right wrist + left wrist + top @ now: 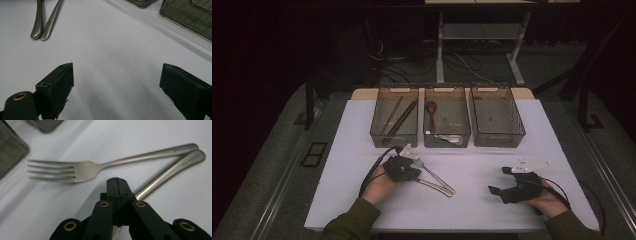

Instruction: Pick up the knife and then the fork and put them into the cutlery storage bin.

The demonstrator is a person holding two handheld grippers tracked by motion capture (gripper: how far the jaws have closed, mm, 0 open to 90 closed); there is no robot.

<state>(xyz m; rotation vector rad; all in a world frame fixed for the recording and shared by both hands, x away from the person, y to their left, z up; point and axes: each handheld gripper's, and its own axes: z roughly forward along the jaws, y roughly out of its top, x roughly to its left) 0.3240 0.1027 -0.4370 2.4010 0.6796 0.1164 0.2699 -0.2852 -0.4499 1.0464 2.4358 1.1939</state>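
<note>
Step in hand: sorting cutlery into the bins; judged, the left hand-held gripper (117, 183) is picking up one of two metal pieces.
Left hand-held gripper: jaws together, apparently pinched on the handle of the lower piece (172, 171); the contact itself is hidden.
Fork (82, 170): lies free on the table (472, 200), near its middle, handle ends touching the other piece.
Right hand-held gripper (117, 82): jaws apart, empty, near the right edge.
Doing it well: lift straight up so the fork stays put; aim for the empty right bin (498, 135).
</note>
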